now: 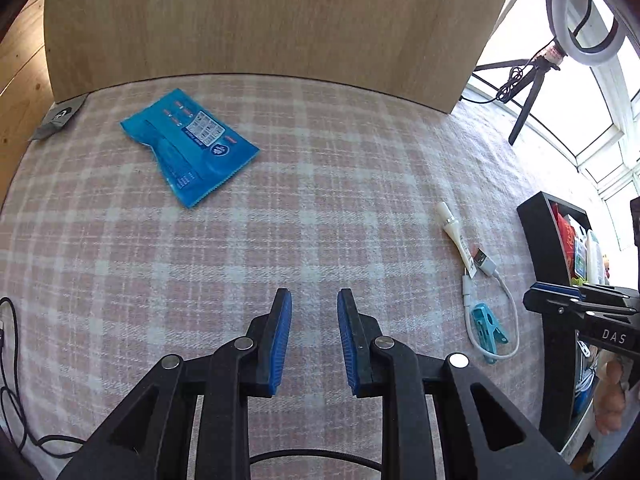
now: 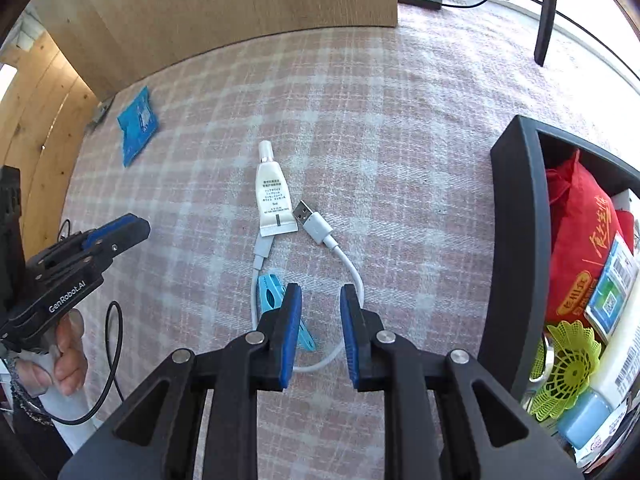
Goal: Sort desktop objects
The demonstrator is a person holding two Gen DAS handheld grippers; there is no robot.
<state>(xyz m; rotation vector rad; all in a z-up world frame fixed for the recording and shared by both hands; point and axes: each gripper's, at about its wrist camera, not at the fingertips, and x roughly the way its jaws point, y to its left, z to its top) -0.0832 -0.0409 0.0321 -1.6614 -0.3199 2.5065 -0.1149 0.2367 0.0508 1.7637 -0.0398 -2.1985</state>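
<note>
Both tools, left tool (image 1: 314,300) and right tool (image 2: 320,296), stand slightly apart, empty. One turquoise plastic clip (image 2: 272,292) at seven o'clock, one white USB cable (image 2: 352,276), one white tube (image 2: 272,196) at twelve, one blue wipes packet (image 1: 188,148) on checked bench (image 1: 320,200); one black bin (image 2: 516,216) at three.

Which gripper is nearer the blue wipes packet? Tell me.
Left. The left gripper hovers just short of the blue wipes packet; the right gripper sits over the white cable, with the packet far off to its left.

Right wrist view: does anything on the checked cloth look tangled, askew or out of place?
Yes. The small white tube lies across one plug end of the white USB cable, and the light-blue clip sits on the cable's loop. Nothing looks spilled or damaged.
</note>
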